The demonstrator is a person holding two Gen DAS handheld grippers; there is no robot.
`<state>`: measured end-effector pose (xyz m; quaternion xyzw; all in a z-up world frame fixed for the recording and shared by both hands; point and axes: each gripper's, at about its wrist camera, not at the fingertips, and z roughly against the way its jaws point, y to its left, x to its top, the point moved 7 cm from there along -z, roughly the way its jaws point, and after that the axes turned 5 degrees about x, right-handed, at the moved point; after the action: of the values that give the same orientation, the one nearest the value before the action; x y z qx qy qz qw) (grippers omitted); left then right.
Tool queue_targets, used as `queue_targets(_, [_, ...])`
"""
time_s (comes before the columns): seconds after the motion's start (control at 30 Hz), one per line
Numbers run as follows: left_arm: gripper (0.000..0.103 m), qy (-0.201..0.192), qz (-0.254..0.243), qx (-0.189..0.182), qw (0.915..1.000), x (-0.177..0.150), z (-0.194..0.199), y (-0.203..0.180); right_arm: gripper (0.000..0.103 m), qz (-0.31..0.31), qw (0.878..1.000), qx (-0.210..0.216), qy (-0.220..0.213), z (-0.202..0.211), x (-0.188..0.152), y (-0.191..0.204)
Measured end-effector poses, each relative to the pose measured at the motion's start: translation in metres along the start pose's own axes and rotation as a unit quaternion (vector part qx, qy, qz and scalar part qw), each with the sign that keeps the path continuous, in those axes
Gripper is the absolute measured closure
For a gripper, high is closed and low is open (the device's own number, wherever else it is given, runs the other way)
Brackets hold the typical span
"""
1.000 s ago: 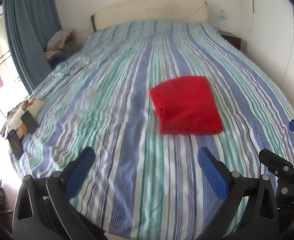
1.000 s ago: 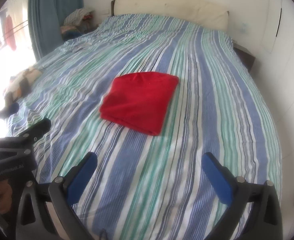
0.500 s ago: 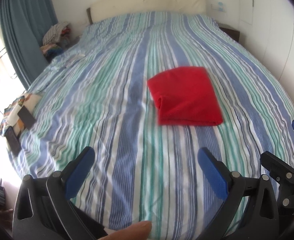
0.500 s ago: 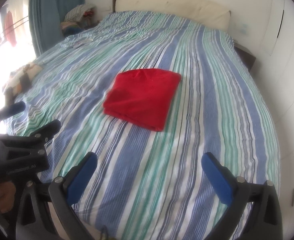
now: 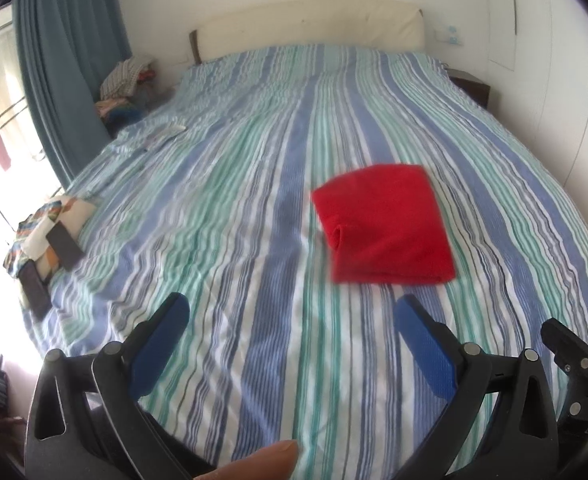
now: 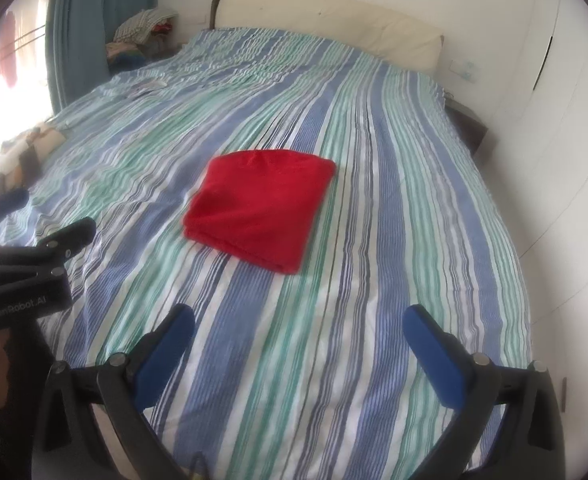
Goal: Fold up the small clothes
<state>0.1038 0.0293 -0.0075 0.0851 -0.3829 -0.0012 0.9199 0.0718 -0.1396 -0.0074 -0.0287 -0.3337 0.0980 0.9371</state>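
Ahead of both grippers, the folded red garment [image 5: 384, 224] lies on the striped bedspread [image 5: 230, 216], well apart. Left gripper [image 5: 290, 334] and right gripper [image 6: 300, 340] gape wide, empty. By my judgement, the right one sits nearer.

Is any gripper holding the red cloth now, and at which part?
Nothing is held. Left gripper and right gripper are open; the folded red cloth lies free on the bed.

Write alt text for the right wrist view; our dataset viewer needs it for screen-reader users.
A folded red garment lies flat on a blue, green and white striped bed, ahead of the open, empty right gripper. The left gripper enters at the left edge, also holding nothing.
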Motion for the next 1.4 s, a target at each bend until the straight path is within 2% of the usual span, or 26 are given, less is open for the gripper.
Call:
queue_targets(0.2, [0.0,-0.011,-0.004,0.013,0.9998,0.008,0.001,0.007,0.001,0.0,1.0,-0.013,-0.004,0.002,0.002,-0.006])
queue_targets(0.4, [0.0,0.015,0.016,-0.034,0.9992,0.005,0.002,0.004,0.001,0.0,1.0,-0.017,-0.004,0.002,0.004,-0.009])
queue_targets(0.87, [0.0,0.031,-0.006,-0.031,0.999,-0.005,0.0,-0.005,0.001,0.006,1.0,-0.025,0.003,-0.002,0.006,-0.01])
queue_targets(1.13, [0.0,0.051,0.0,-0.028,0.9983,-0.009,-0.003,-0.009,0.001,0.008,1.0,-0.025,0.008,-0.005,0.008,-0.009])
queue_targets(1.27, [0.0,0.048,0.011,-0.021,0.9985,-0.008,0.001,-0.005,0.001,0.001,1.0,-0.016,0.006,-0.005,0.008,-0.008])
queue_targets(1.4, [0.0,0.048,0.006,-0.025,0.9985,-0.008,0.004,-0.007,0.001,-0.017,1.0,0.013,0.009,-0.005,0.008,-0.005])
